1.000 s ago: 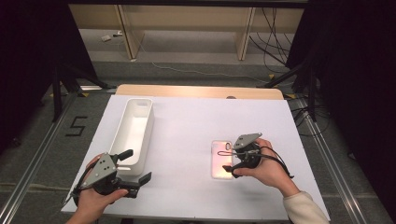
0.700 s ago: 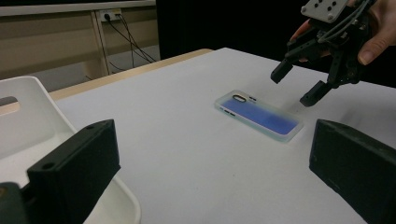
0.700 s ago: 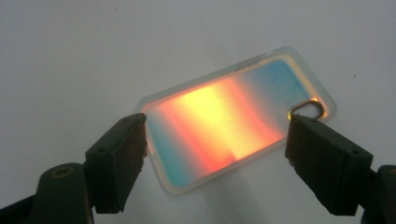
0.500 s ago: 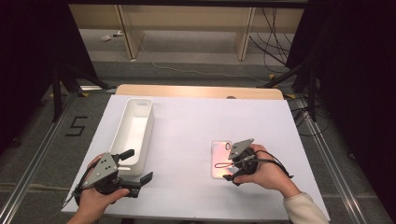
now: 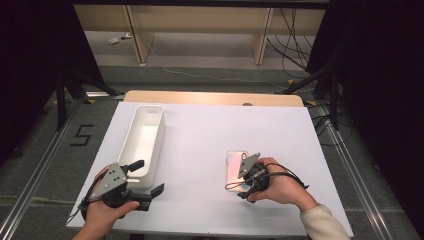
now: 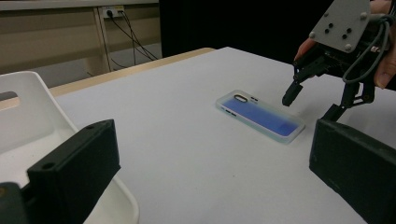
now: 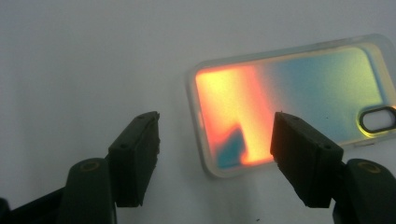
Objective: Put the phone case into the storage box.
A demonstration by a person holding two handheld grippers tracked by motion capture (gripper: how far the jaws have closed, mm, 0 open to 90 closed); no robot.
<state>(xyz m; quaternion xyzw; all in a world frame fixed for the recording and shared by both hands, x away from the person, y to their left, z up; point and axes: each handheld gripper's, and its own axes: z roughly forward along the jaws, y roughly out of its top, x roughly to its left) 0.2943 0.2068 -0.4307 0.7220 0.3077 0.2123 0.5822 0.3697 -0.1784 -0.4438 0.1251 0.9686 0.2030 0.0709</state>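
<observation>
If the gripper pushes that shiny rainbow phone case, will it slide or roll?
The flat, clear-rimmed iridescent phone case would probably slide, not roll, since it lies flat on the smooth white table. It looks thin and hollow, so likely light and slightly bendy.

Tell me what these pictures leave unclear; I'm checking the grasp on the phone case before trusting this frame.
- Phone case, high view: its near end is hidden under the right gripper and hand.
- Contact: right gripper view shows the jaws apart, having just been closing; touching cannot be told.
- White bin, left gripper view: cut off by the left edge.
</observation>
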